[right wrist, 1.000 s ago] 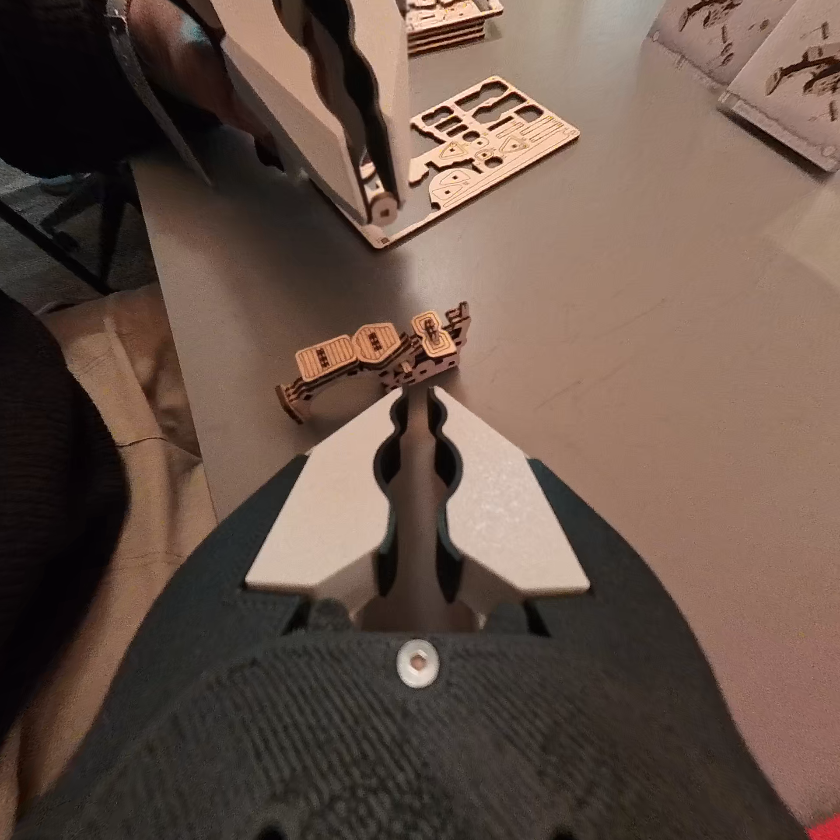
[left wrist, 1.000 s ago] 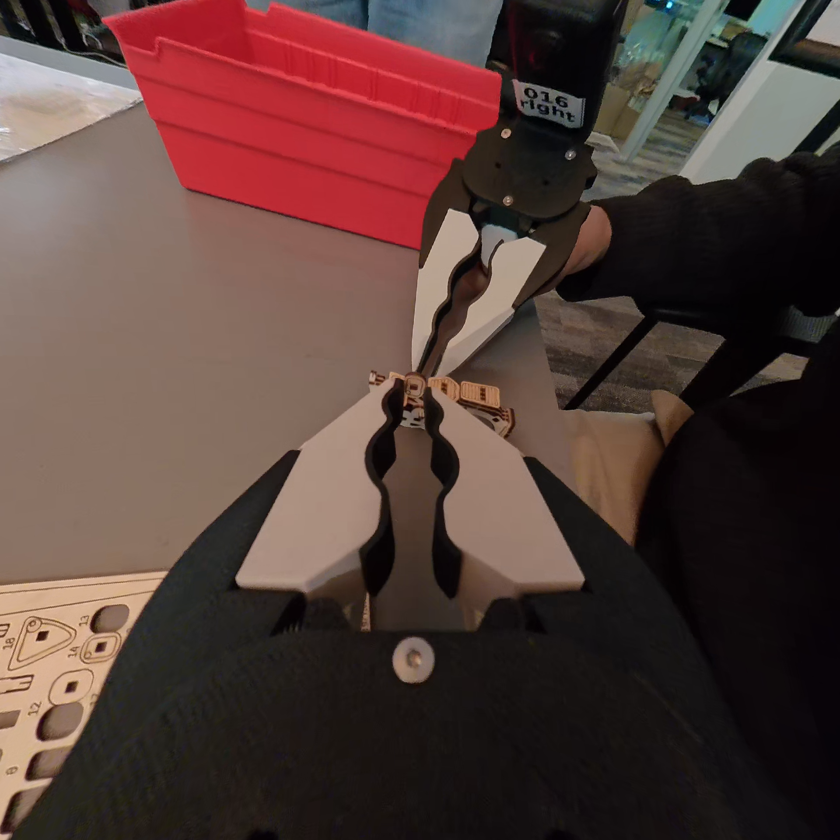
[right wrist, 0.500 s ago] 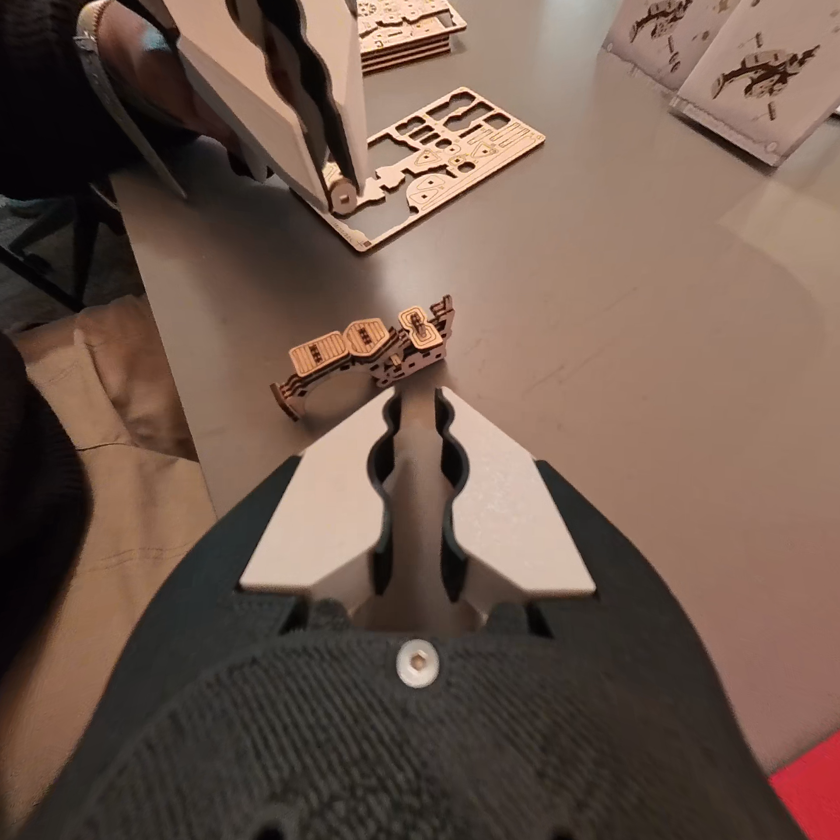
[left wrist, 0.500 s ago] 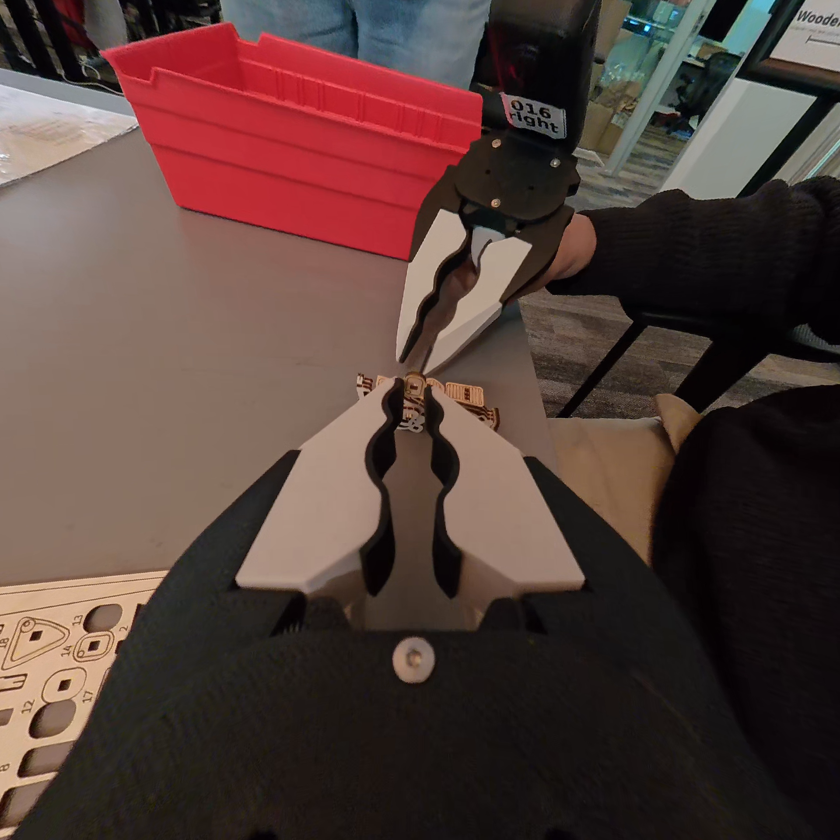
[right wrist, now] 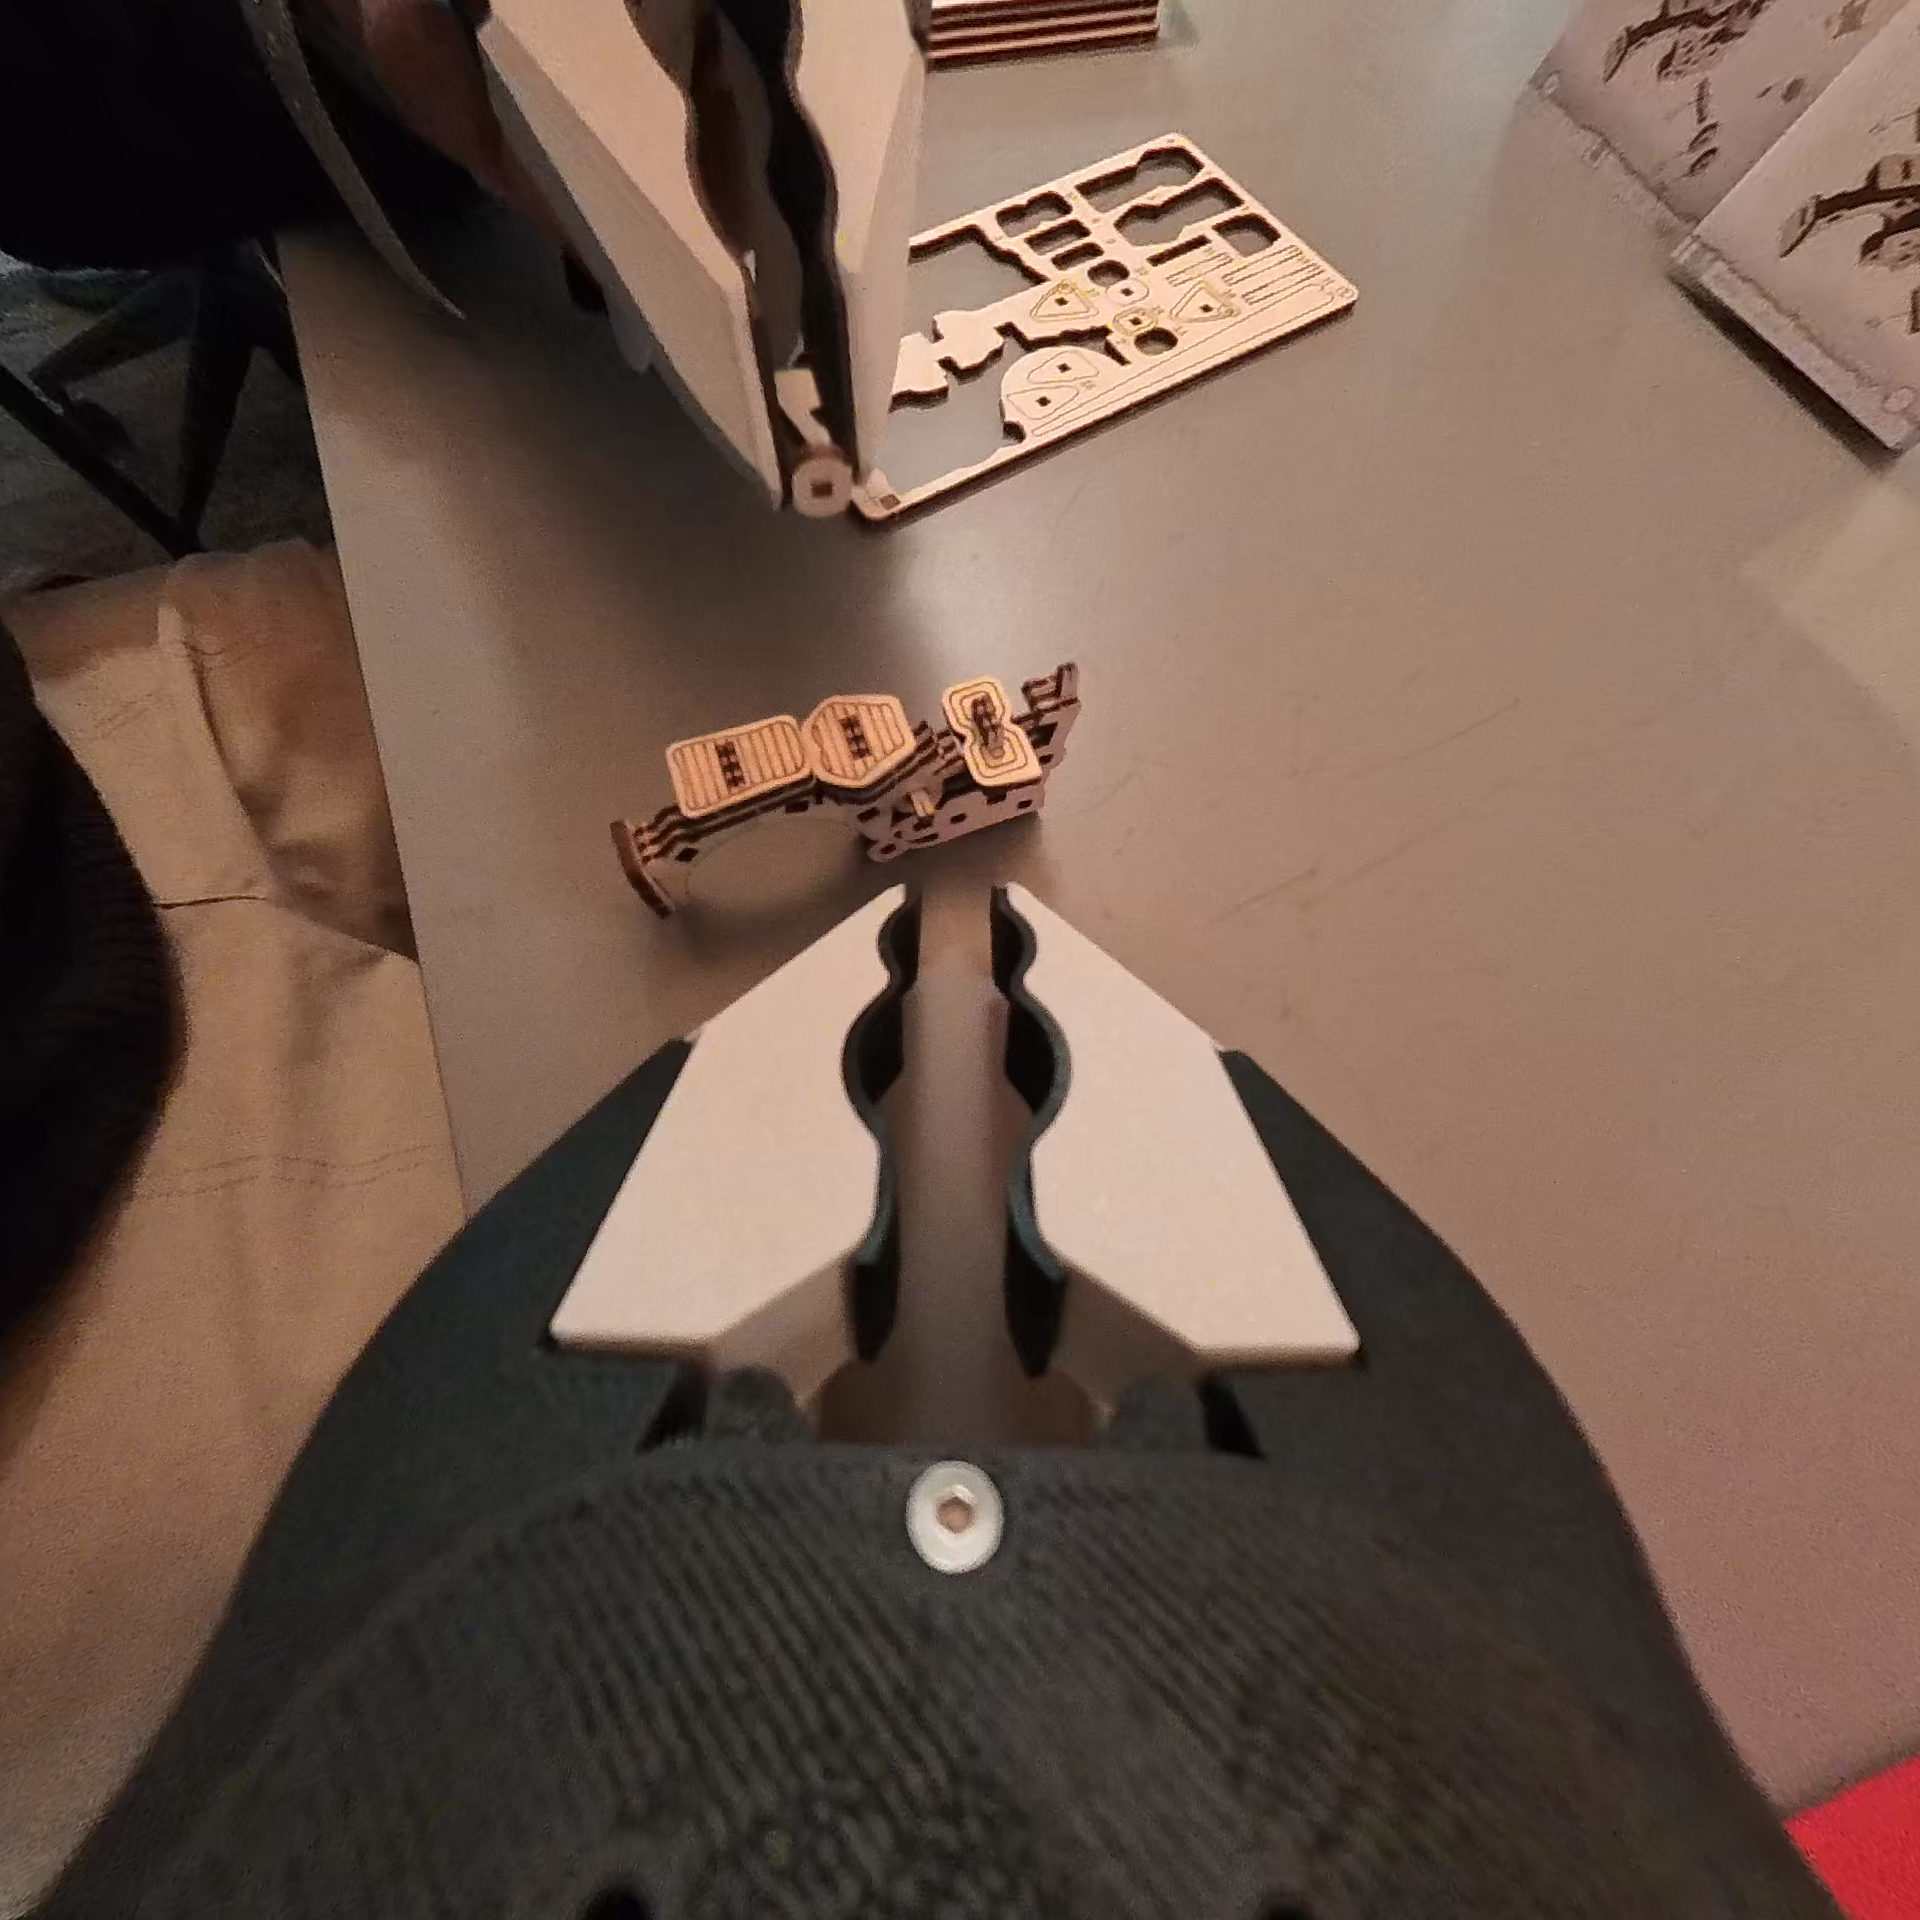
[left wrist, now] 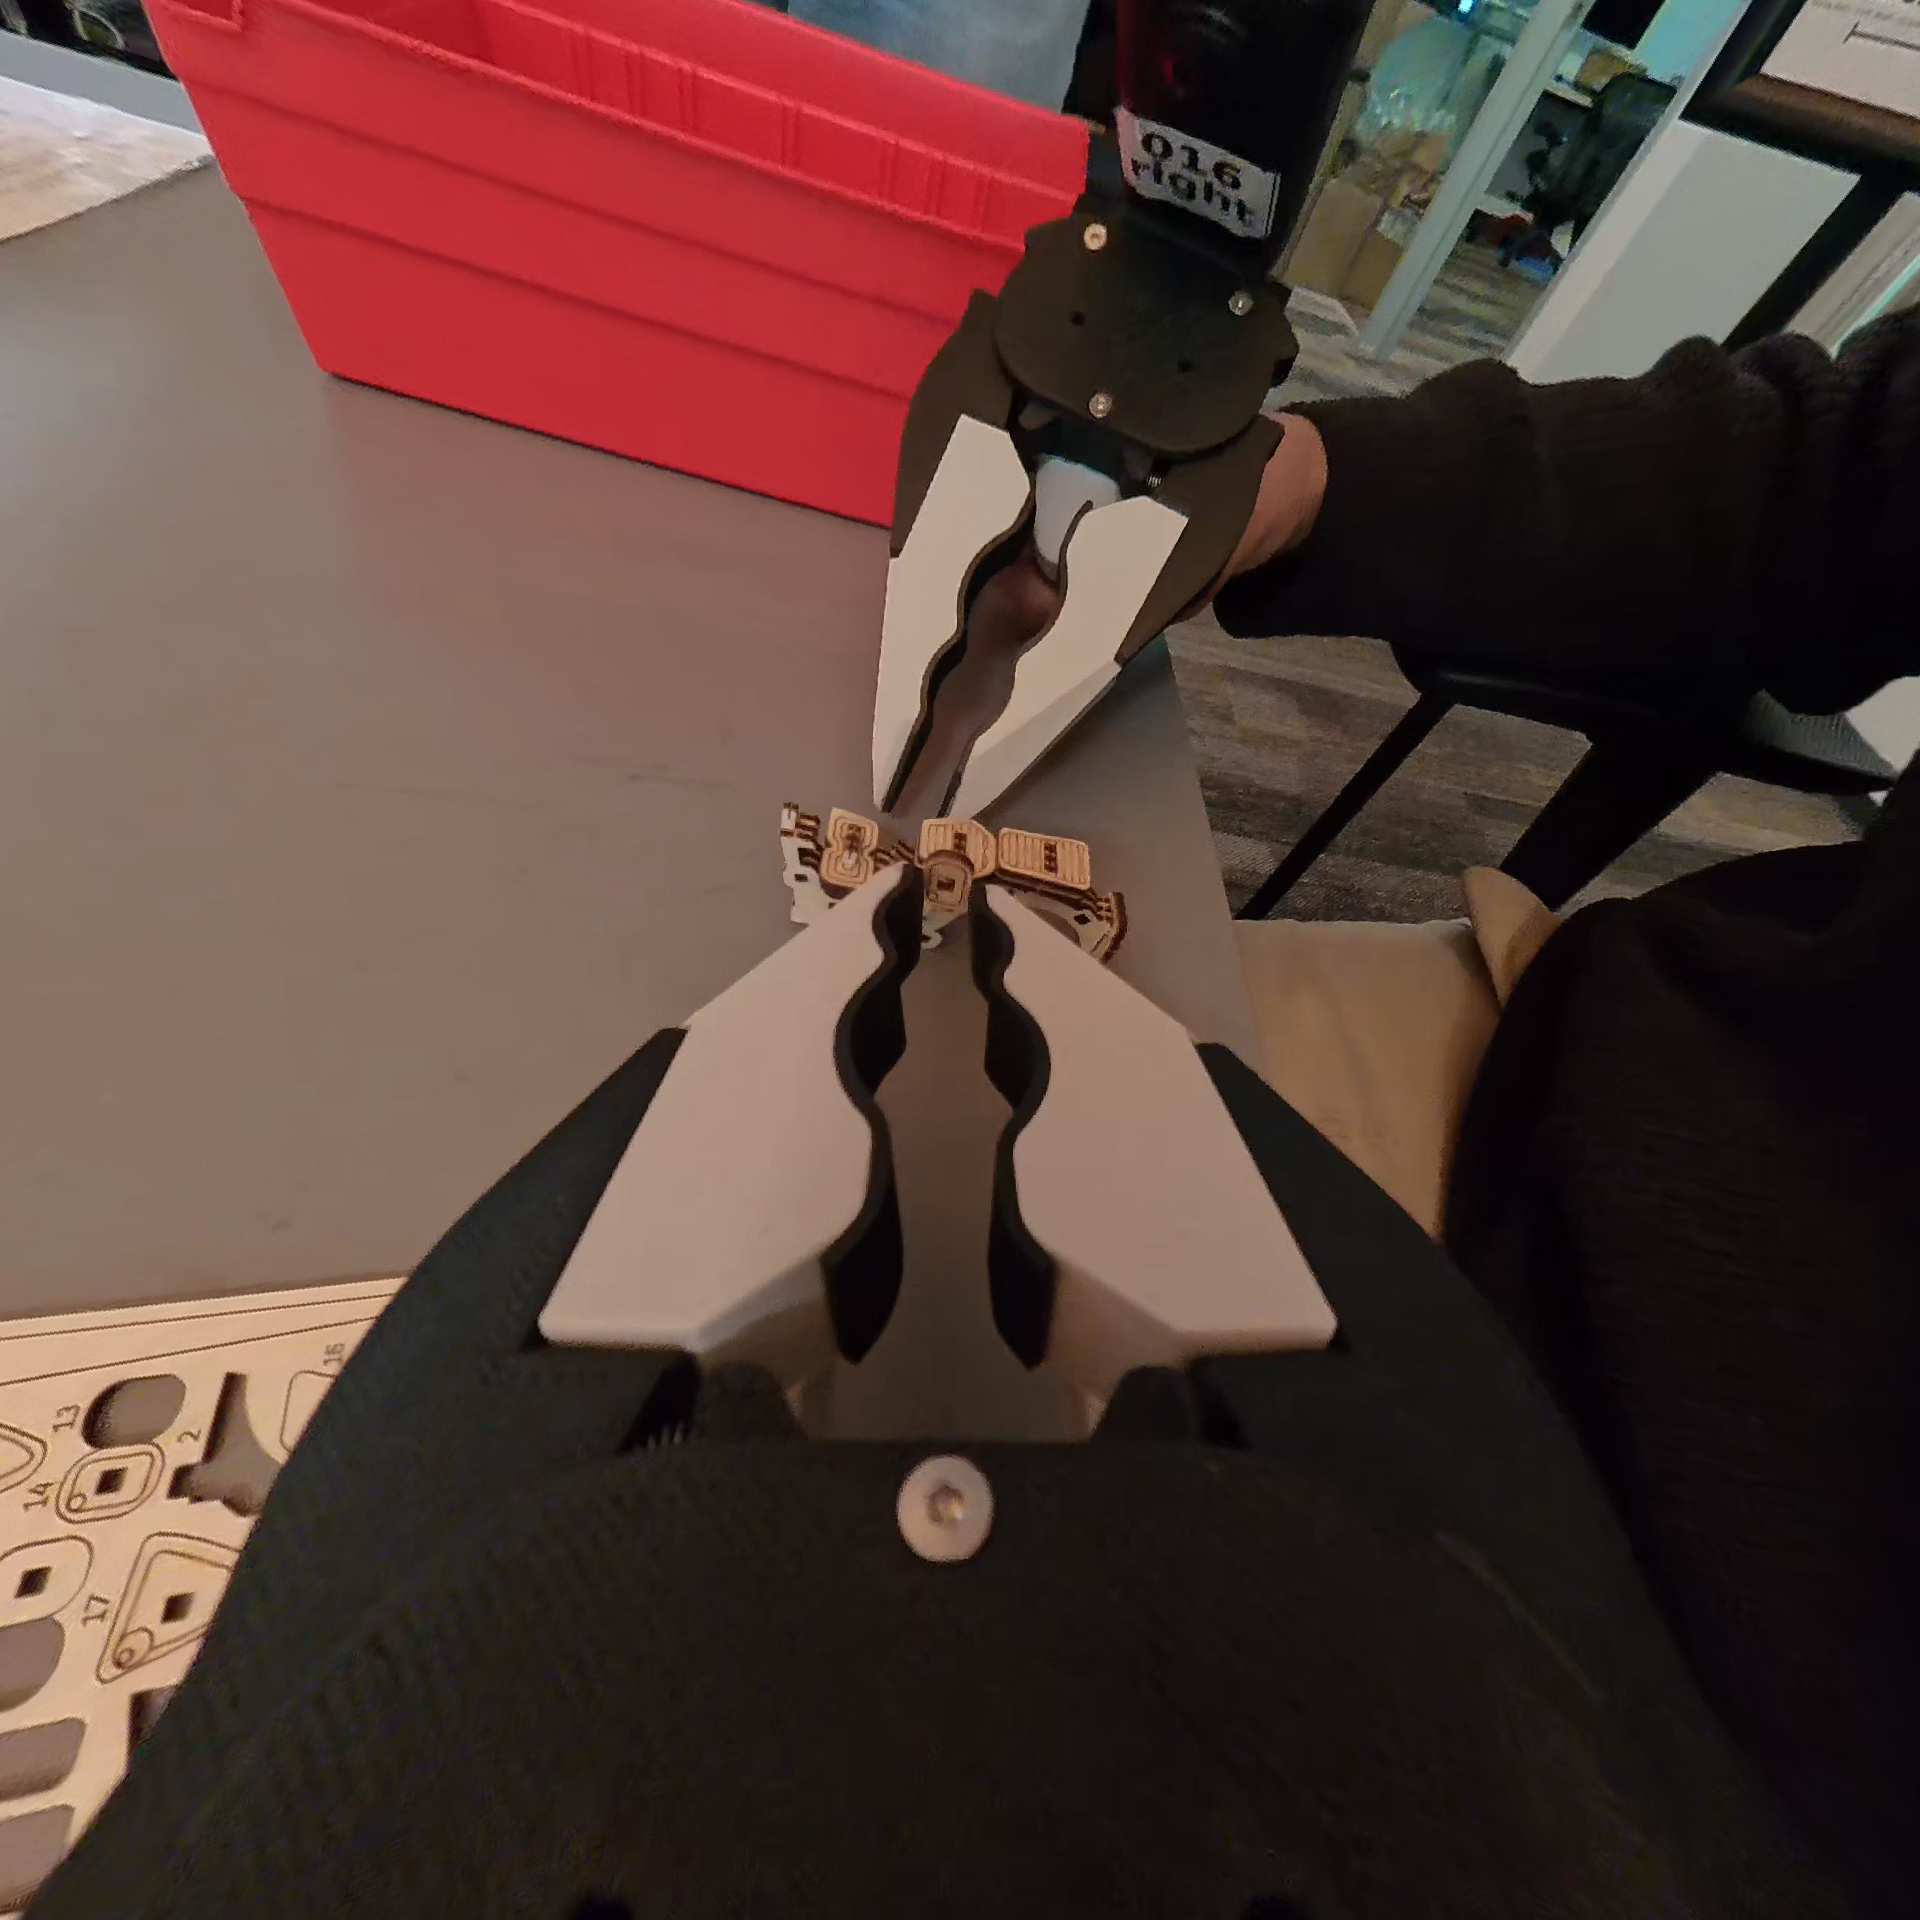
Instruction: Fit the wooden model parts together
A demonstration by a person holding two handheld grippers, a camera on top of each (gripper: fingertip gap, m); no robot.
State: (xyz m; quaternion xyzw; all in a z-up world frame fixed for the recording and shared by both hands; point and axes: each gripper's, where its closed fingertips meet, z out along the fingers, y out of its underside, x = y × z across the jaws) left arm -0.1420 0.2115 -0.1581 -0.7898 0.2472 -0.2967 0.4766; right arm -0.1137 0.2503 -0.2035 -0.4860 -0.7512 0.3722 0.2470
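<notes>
Grey tabletop filled most of both wrist views. Nearest in the right wrist view, the right gripper hung low over the table with its jaws a narrow gap apart and nothing between them, tips just short of the wooden model. That partly built model lay on the table near its edge, a stack of thin laser-cut layers with three flat engraved plates along its top. Beyond it the left gripper angled down, its jaws closed on a small wooden part, a rounded piece with a square hole, held above the table and clear of the model. Just behind that lay the punched-out wooden sheet, flat on the table, and farther off to the right some printed cards.

In the left wrist view, the same sheet showed at the near left corner. The left gripper sat in the middle with the small part pinched at its tips, in line with the model behind it. Past the model the right gripper pointed down at the table, held by a hand in a black sleeve. Farthest back stood a red bin on the table.
</notes>
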